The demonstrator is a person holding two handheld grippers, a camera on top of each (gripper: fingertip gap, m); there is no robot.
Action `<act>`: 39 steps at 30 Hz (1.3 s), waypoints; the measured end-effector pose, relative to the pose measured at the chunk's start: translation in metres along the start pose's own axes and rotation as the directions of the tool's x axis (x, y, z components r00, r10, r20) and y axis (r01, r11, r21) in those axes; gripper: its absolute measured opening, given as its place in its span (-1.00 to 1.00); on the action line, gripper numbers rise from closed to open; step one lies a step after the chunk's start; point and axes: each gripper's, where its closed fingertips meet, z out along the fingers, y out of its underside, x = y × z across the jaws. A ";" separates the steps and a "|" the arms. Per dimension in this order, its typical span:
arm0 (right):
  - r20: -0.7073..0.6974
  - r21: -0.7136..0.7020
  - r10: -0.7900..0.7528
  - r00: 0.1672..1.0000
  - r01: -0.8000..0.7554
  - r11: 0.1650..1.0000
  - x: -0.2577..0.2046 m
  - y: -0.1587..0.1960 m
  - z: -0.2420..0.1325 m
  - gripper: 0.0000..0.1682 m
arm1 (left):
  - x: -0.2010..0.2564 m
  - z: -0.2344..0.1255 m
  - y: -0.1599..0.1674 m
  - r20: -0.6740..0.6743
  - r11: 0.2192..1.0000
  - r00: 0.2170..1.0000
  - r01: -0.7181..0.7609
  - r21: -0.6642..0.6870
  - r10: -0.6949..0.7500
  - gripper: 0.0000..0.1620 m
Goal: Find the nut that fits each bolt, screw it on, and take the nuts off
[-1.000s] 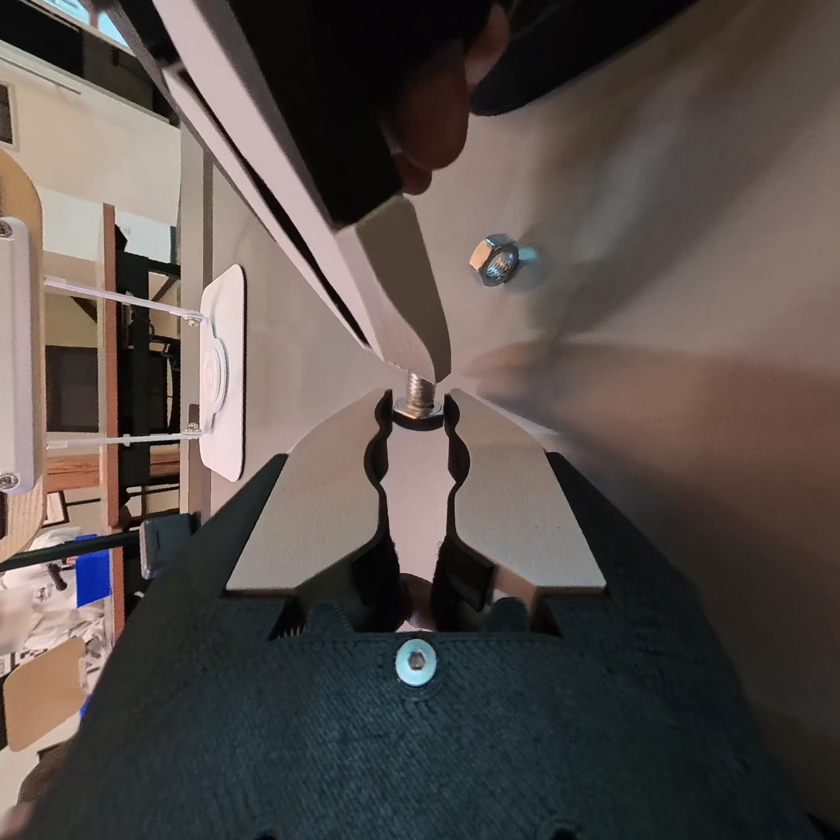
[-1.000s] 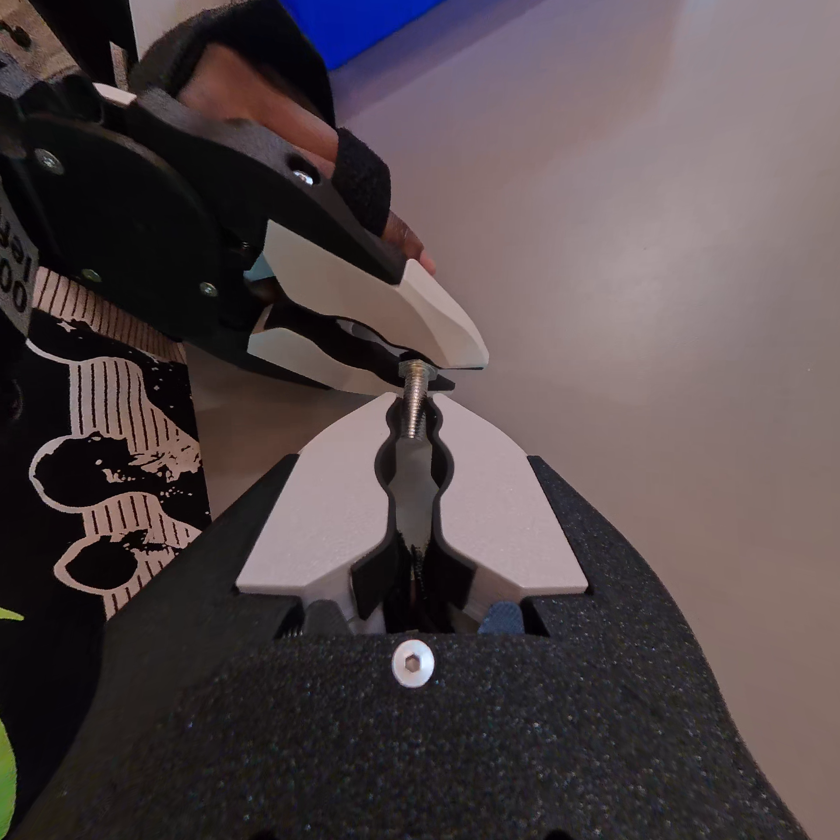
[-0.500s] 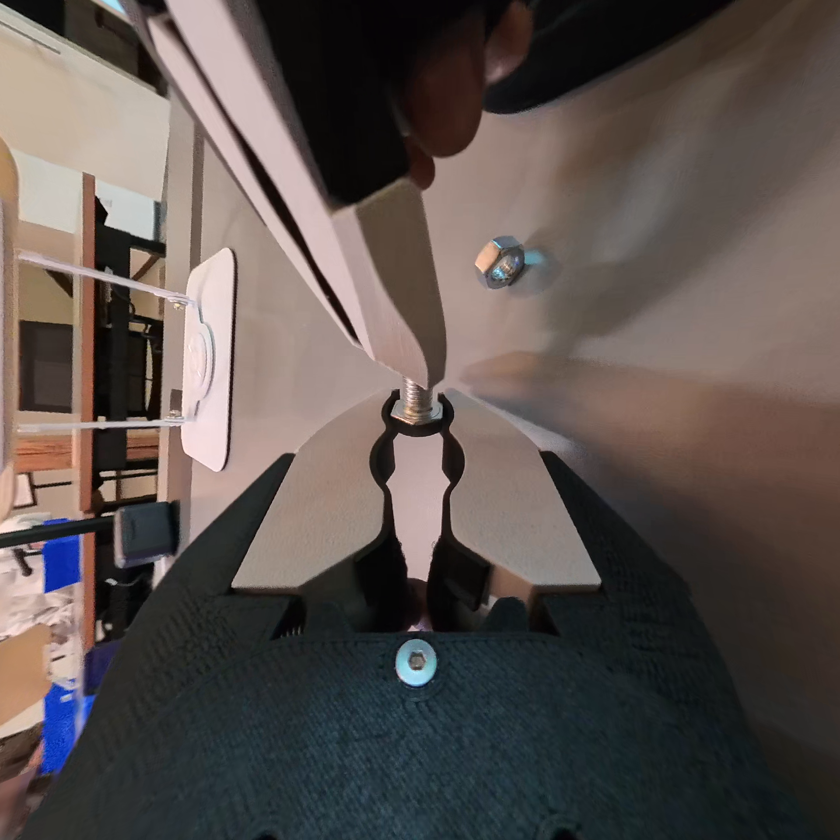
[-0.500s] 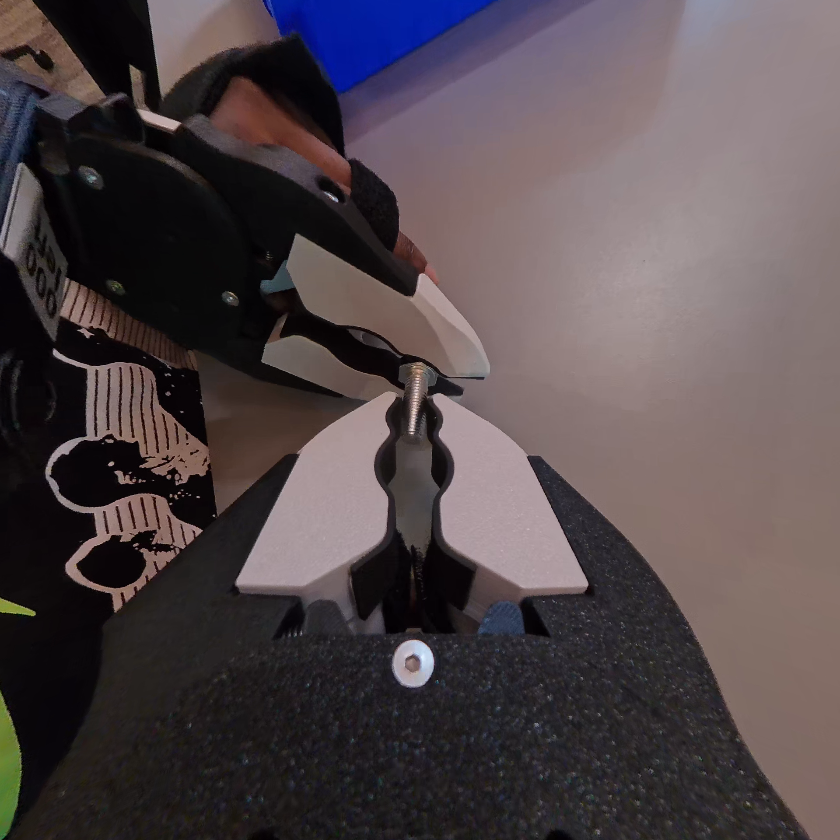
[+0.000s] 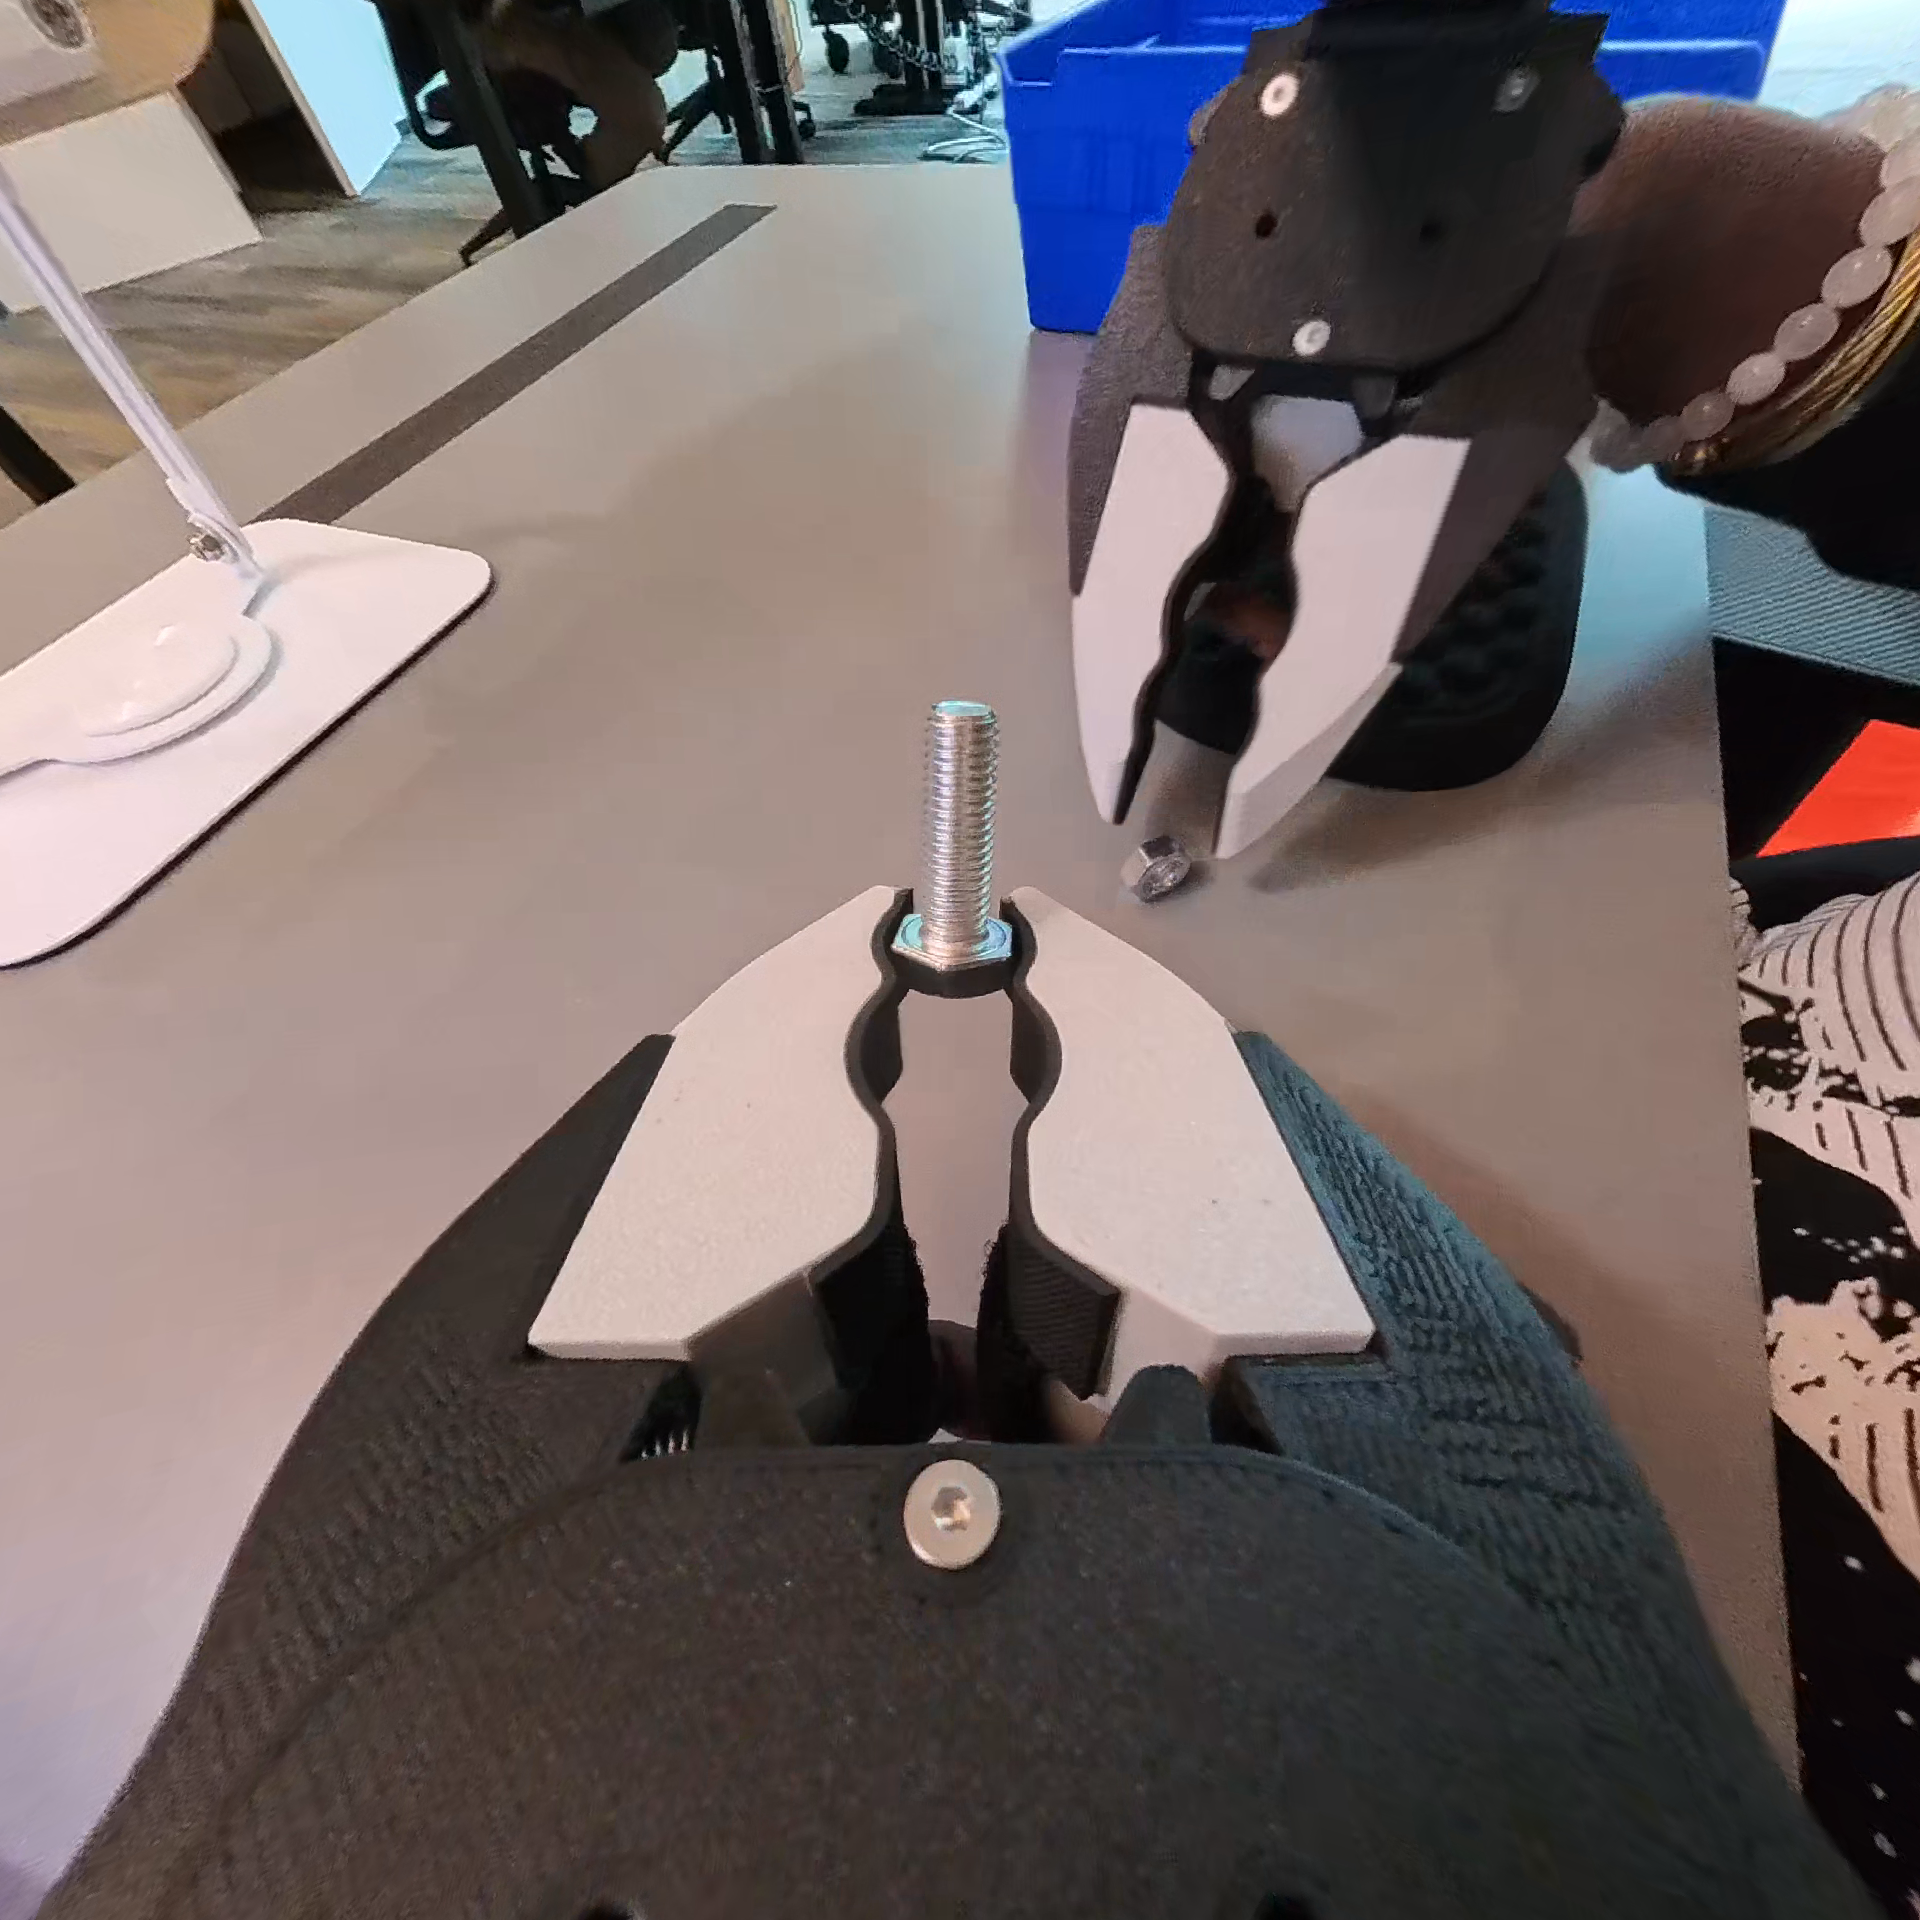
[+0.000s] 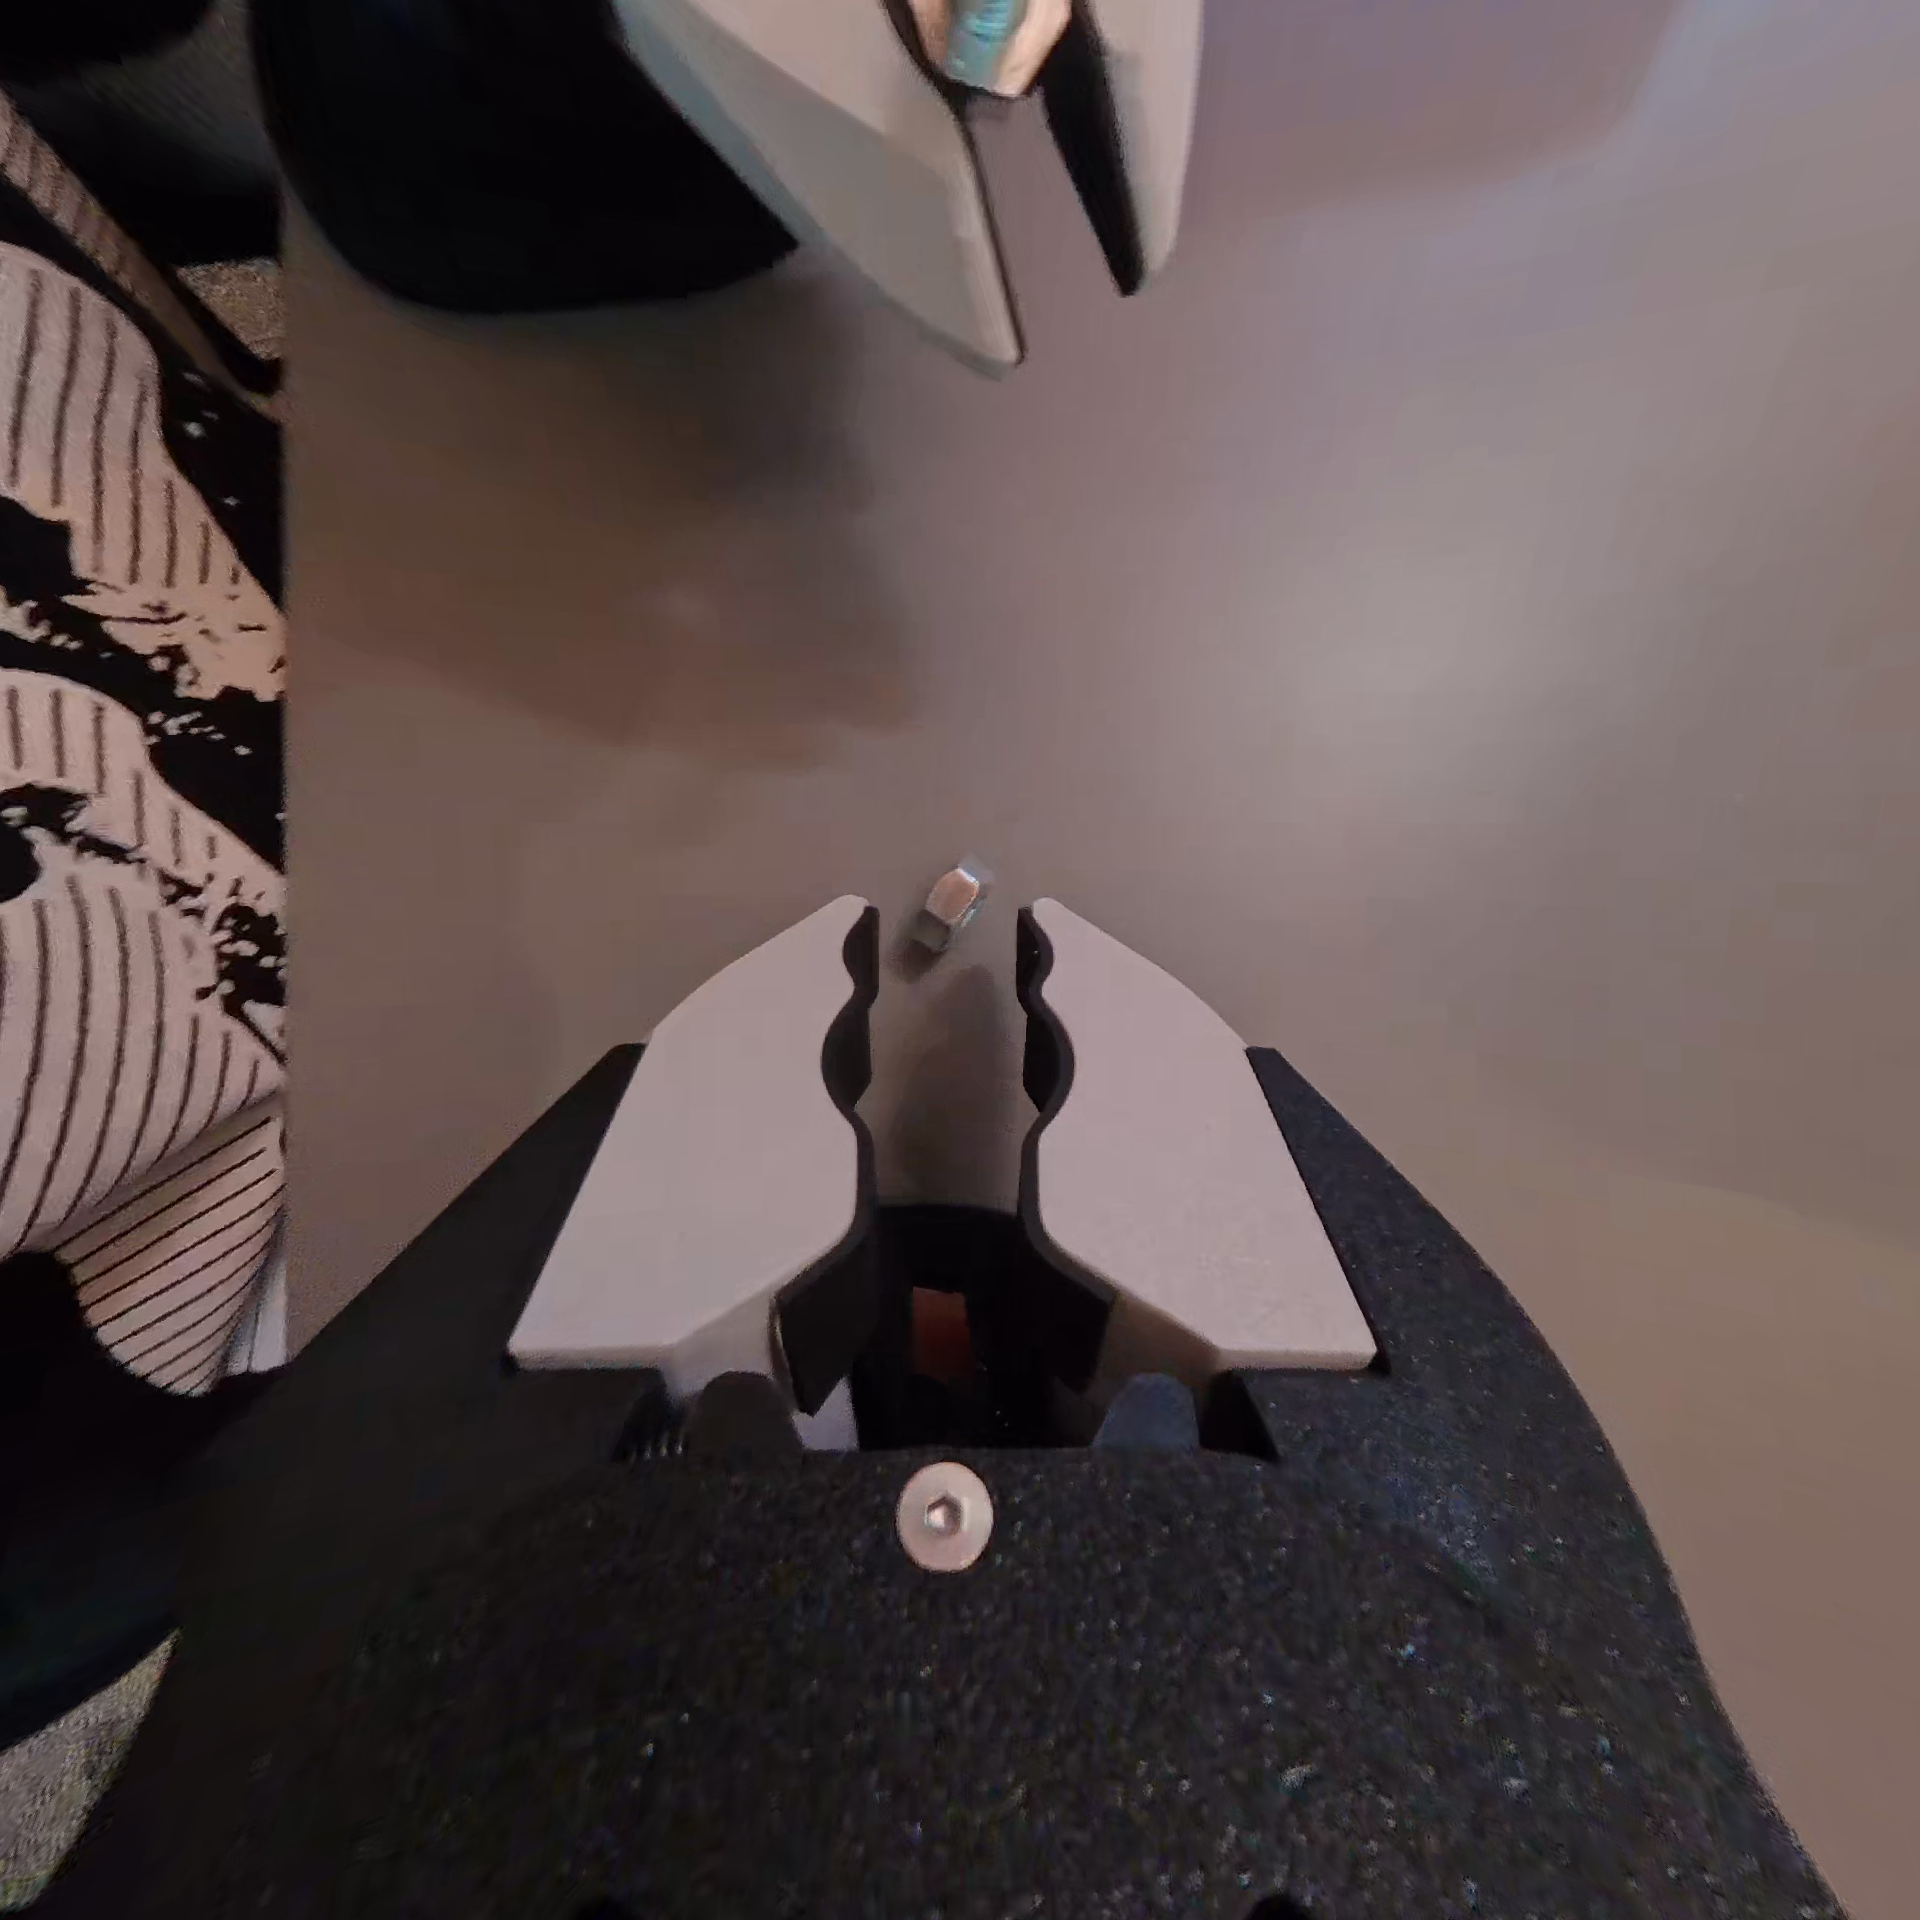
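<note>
Steel bolt point(image 5: 958, 821) stands upright, thread up, its hex head clamped betw. the left gripper point(image 5: 951, 935) tips, over the grey table point(image 5: 623, 520) mid-area, nearer the person's edge. Thread looks bare, so I judge the step as fetching a nut. Right gripper point(image 6: 945, 920) is spread apart, empty, straddling the small nut point(image 6: 948, 909) lying on the table w/ no contact yet. Next move calls for closing squarely on the nut's flats, lifting, then aligning it w/ the bolt tip.
</note>
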 end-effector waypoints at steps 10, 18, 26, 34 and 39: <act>-0.040 0.009 0.214 0.976 -0.214 0.977 0.029 0.012 -0.003 -0.73 | 0.006 0.001 0.003 -0.030 0.999 0.999 -0.039 -0.019 0.038 -0.80; -0.103 0.003 0.188 0.977 -0.189 0.982 0.049 0.019 -0.018 -0.81 | 0.009 0.002 0.004 -0.043 0.998 0.998 -0.050 -0.026 0.049 -0.80; -0.073 -0.040 -0.025 0.997 0.022 0.999 0.035 0.013 -0.012 -0.77 | 0.010 0.003 0.006 -0.049 0.998 0.997 -0.057 -0.036 0.055 -0.80; 0.167 0.018 0.230 0.959 -0.236 0.972 0.015 0.011 -0.041 -0.90 | 0.011 0.003 0.006 -0.051 0.997 0.997 -0.062 -0.035 0.060 -0.80; 0.126 -0.218 0.371 0.920 -0.339 0.915 0.010 0.064 -0.069 -0.90 | 0.013 0.004 0.008 -0.059 0.996 0.995 -0.078 -0.050 0.075 -0.79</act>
